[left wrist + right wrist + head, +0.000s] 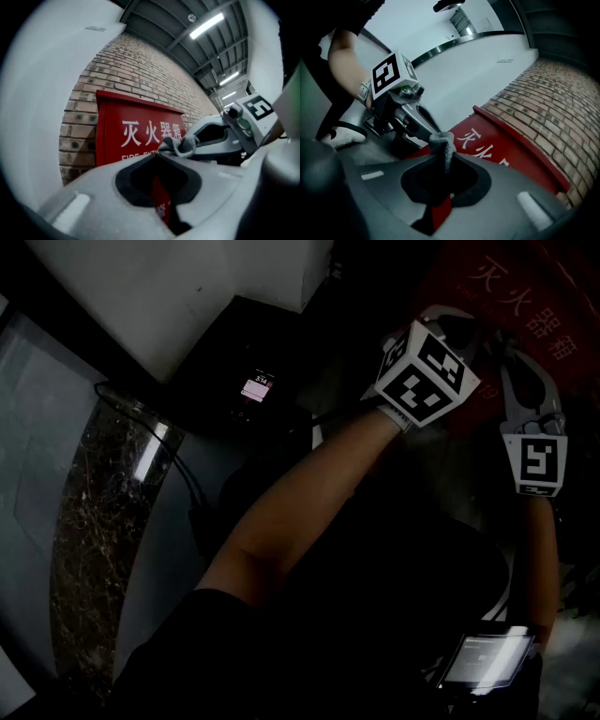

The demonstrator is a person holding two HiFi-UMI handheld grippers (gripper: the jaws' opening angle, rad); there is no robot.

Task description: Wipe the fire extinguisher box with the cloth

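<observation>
Brick wall backs the red fire extinguisher box just ahead; right gripper pinches the soft, light cloth by a bunched fold, left gripper closed, empty.

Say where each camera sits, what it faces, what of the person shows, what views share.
Head view: on the head, steeply down at both forearms, left gripper, right gripper, fire extinguisher box.
Left gripper view: along its jaws toward the box; right gripper holds the cloth.
Right gripper view: along jaws gripping the cloth; left gripper, forearm.
All share the box.
</observation>
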